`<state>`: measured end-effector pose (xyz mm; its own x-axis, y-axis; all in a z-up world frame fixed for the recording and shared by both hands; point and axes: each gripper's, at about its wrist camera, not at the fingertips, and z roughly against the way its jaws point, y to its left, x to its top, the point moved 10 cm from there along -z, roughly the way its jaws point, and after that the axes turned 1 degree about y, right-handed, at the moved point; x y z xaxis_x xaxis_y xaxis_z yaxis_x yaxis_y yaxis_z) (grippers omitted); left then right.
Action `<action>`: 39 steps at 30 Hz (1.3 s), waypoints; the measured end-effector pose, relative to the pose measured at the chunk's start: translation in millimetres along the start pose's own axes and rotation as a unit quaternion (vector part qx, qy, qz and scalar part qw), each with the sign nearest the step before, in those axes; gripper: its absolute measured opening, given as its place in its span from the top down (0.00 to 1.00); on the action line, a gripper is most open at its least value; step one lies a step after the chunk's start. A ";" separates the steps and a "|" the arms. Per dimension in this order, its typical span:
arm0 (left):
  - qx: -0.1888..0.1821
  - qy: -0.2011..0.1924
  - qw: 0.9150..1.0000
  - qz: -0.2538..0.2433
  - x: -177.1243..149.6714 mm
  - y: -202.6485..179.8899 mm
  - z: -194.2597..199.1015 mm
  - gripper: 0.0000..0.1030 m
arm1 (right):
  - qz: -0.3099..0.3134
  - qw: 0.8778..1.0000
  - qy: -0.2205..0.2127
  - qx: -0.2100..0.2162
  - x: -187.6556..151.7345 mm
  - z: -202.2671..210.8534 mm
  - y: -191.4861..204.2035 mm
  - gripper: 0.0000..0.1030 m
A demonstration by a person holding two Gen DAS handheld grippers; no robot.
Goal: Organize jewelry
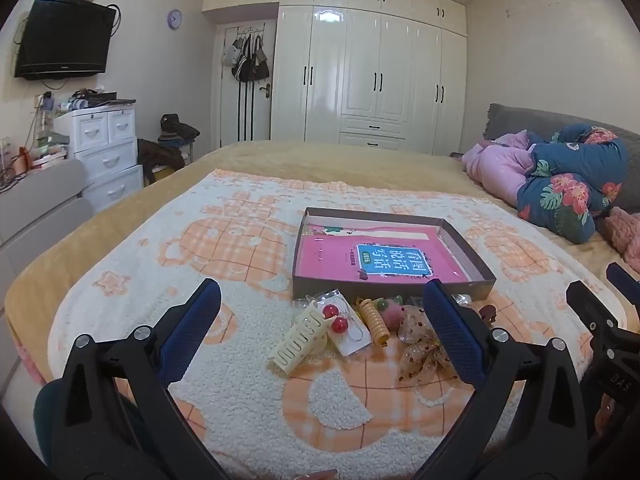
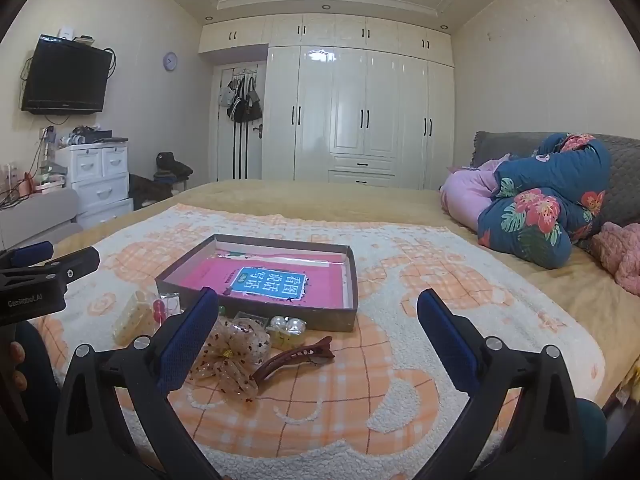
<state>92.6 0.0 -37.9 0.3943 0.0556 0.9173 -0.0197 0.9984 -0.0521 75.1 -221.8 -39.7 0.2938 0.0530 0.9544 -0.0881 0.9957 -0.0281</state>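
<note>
Pearl clip (image 2: pixel 287 326) partly hidden behind bow (image 2: pixel 236 346); book (image 1: pixel 368 258) text blurred.

A white-and-orange checked fleece blanket (image 1: pixel 240 380) lies on the bed. On it, centre, sits a shallow dark cardboard box (image 1: pixel 468 248); inside it lies a pink booklet with a blue label (image 1: pixel 360 260). Just before the box's near wall, left to right: cream plastic claw clip (image 1: pixel 298 338), red bead earrings on a card (image 1: pixel 340 322), yellow coiled hair tie (image 1: pixel 374 320), sheer spotted fabric bow (image 1: pixel 420 344). In the right wrist view a brown duckbill hair clip (image 2: pixel 294 358) lies right of the bow, with pearl-like beads (image 2: pixel 290 325) behind it, against the box.
</note>
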 end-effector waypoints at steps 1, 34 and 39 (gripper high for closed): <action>0.002 0.005 1.000 -0.003 -0.9 -0.1 -0.5 0.10 | 0.000 1.000 0.000 0.001 0.3 0.0 0.0 0.06; 0.000 0.009 1.000 0.000 -1.4 0.4 -1.0 0.10 | 0.005 1.000 -0.006 0.008 3.2 4.6 1.4 0.06; 0.000 0.008 1.000 -0.001 -1.5 0.1 -0.8 0.10 | 0.010 1.000 -0.004 0.008 2.7 3.6 3.3 0.06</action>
<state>92.8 0.0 -39.6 0.4099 0.0540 0.9106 -0.0198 0.9985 -0.0503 72.2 -218.7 -36.2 0.2851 0.0729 0.9557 -0.1103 0.9930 -0.0429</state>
